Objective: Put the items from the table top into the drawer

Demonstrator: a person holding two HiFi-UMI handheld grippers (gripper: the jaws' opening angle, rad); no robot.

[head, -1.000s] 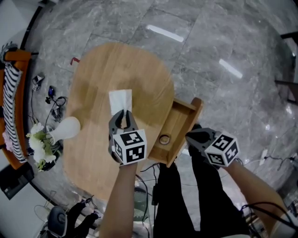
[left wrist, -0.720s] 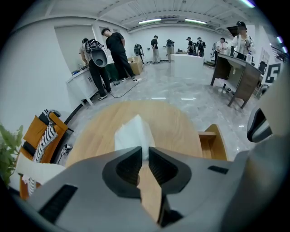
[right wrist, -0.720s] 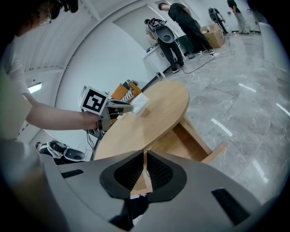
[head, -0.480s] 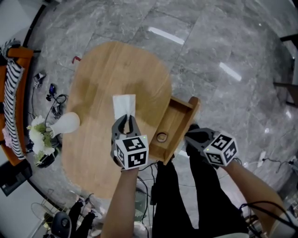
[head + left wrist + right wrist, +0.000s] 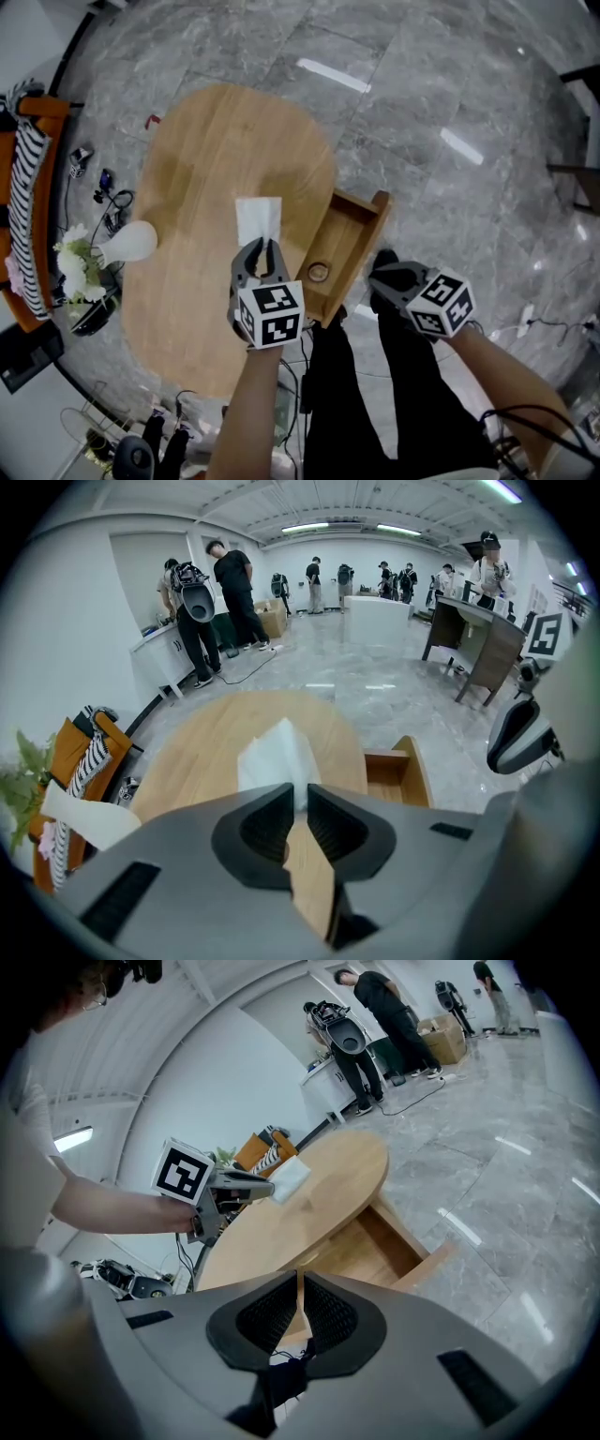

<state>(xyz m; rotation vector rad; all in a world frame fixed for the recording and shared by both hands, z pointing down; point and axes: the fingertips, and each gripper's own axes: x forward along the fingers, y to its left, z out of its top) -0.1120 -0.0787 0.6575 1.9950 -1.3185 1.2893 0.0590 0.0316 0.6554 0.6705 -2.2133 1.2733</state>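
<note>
We note the left gripper (image 5: 262, 246) nearly closed, pinching the white tissue (image 5: 258, 214) by its near edge, apparently clear of the table top (image 5: 206, 159) for the carry. The right gripper (image 5: 382, 279) is closed and empty, waiting beside the open drawer (image 5: 345, 234). Against a second ago, we find tissue and left gripper nearer the drawer.

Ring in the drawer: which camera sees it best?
The head view. It looks down into the open drawer, so the ring shows whole on its floor. The left gripper view catches only part of the drawer; the right gripper view shows its inside; neither shows the ring.
</note>
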